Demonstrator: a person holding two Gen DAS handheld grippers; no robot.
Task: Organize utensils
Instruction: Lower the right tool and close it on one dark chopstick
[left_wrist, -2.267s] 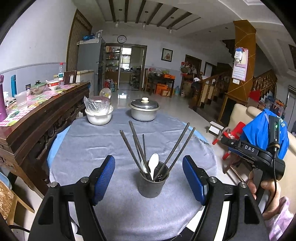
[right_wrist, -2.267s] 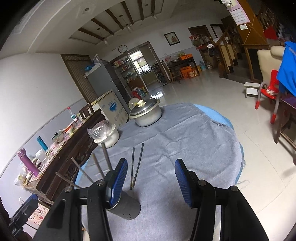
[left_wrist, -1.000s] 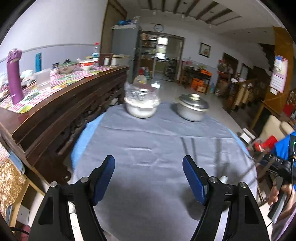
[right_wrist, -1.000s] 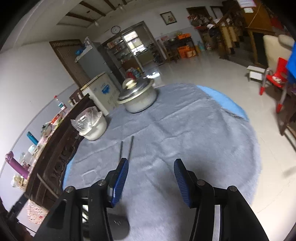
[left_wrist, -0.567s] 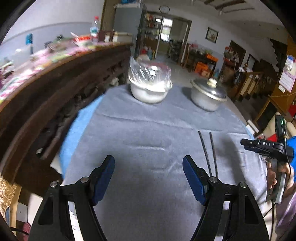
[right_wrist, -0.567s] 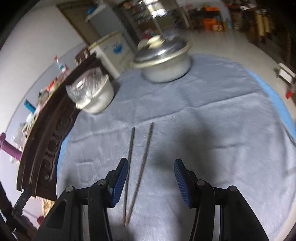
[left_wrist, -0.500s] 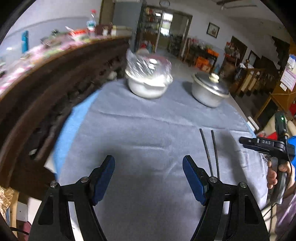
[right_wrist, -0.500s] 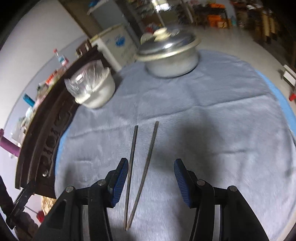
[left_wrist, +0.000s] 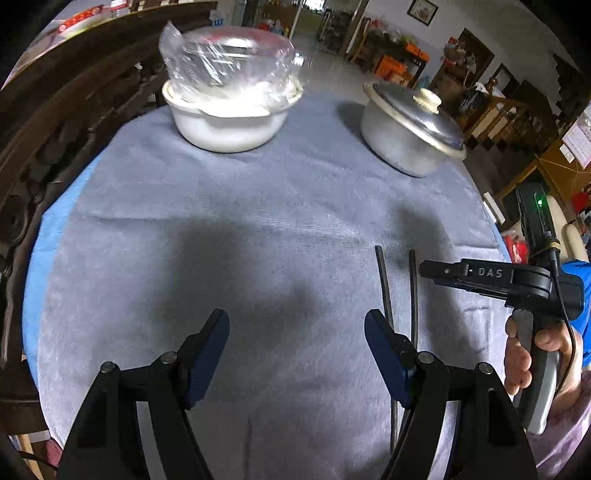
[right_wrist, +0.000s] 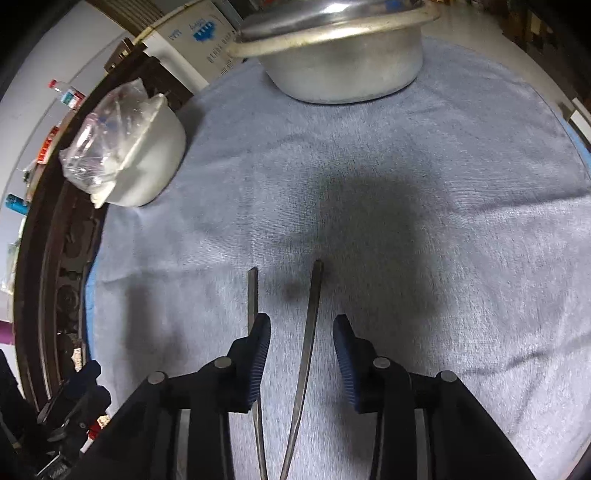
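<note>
Two dark chopsticks lie side by side on the grey cloth. In the right wrist view my right gripper hangs just over them, and its jaws are closing. One chopstick runs between the fingers with a gap to each pad. The other chopstick passes under the left finger. In the left wrist view my left gripper is open over bare cloth with nothing between its fingers. There the chopsticks lie by its right finger, and the right gripper, held by a hand, reaches over them from the right.
A white bowl covered with plastic wrap stands at the back left of the round table. A lidded metal pot stands at the back right. A dark carved wooden sideboard borders the table's left edge.
Both grippers have tipped downward and dropped closer to the cloth. The right one has come over the chopsticks and its jaws have narrowed. The left jaws stay as wide.
</note>
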